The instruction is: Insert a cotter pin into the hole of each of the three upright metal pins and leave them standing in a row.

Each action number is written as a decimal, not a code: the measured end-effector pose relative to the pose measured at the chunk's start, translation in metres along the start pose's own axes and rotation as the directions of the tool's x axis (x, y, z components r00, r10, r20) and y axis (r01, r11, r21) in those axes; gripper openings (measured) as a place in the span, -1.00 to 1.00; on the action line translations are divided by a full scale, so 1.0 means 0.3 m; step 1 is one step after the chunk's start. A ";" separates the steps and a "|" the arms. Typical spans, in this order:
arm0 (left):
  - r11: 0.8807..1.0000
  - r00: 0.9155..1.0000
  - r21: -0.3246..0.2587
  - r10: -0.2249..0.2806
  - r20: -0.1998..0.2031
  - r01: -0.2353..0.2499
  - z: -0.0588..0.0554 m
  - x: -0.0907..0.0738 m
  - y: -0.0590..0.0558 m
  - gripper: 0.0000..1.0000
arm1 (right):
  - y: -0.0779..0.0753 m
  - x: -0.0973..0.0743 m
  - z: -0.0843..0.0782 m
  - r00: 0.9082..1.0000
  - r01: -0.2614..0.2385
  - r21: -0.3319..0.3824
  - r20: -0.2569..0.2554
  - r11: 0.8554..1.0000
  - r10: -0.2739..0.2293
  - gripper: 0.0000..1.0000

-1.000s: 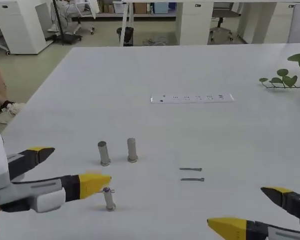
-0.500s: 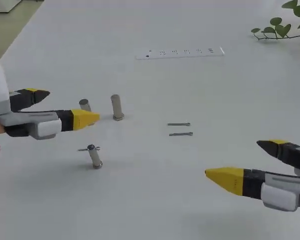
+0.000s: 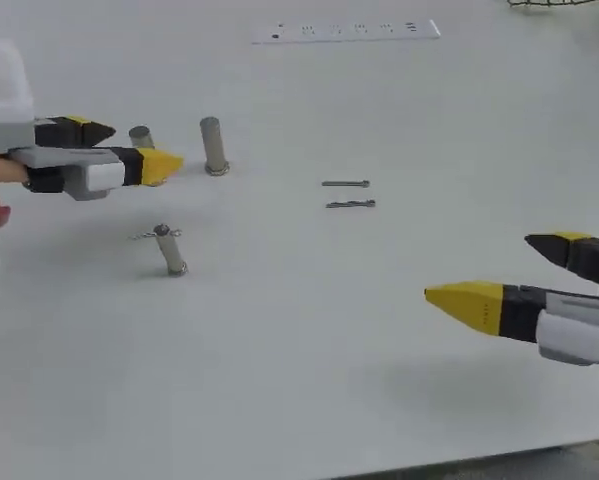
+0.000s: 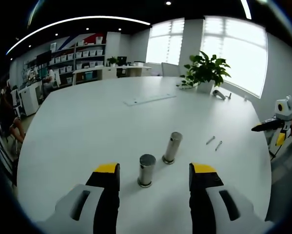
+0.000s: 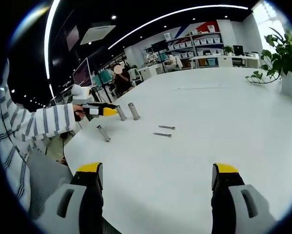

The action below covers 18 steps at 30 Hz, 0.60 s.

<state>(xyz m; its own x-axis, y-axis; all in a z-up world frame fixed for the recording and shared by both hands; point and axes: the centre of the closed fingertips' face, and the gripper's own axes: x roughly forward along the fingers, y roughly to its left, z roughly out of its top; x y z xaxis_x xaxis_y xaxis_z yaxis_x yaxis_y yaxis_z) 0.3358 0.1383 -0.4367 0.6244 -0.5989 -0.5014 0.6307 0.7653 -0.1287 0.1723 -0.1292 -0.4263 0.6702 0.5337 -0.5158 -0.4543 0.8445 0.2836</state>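
The left gripper (image 3: 147,147) reaches in over the left part of the table (image 3: 299,380) with its jaws spread wide, gripping nothing. The first metal pin (image 3: 141,136) stands in the gap between them. In the left gripper view this pin (image 4: 146,170) is upright and clear of both jaws. Just to its right the second metal pin (image 3: 213,146) also stands upright. The third metal pin (image 3: 169,252) stands apart from those two, closer to the table's near edge, with a cotter pin (image 3: 155,234) through the hole near its top. Farther right, around the middle of the table, a loose cotter pin (image 3: 346,184) lies flat with a second loose one (image 3: 351,204) just beside it on the near-edge side, the two roughly parallel. A power strip (image 3: 346,31) lies toward the far edge. The right gripper (image 3: 479,268) hangs over the near right part of the table, well away from the pins. Its jaws are wide apart, and in the right gripper view there is bare tabletop between them.
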 end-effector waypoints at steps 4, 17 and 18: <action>1.000 1.000 0.020 0.004 -0.017 -0.004 -0.026 0.026 -0.004 -0.08 | -0.006 -0.002 -0.001 1.000 0.011 -0.006 -0.006 1.000 -0.012 0.82; 0.999 1.000 0.038 0.024 -0.005 -0.024 -0.037 0.050 0.026 -0.68 | 0.012 0.017 -0.027 1.000 0.011 -0.012 -0.029 1.000 -0.011 0.79; 1.000 1.000 0.028 0.001 0.001 -0.001 -0.033 0.049 0.015 -0.71 | 0.010 0.016 -0.028 0.999 0.013 -0.013 -0.029 1.000 -0.013 0.79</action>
<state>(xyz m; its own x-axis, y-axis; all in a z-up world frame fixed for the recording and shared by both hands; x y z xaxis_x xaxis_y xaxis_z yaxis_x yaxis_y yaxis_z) 0.3433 0.1353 -0.4531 0.6258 -0.5984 -0.5002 0.6426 0.7591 -0.1043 0.1692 -0.1244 -0.4347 0.6586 0.5213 -0.5426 -0.4535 0.8505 0.2666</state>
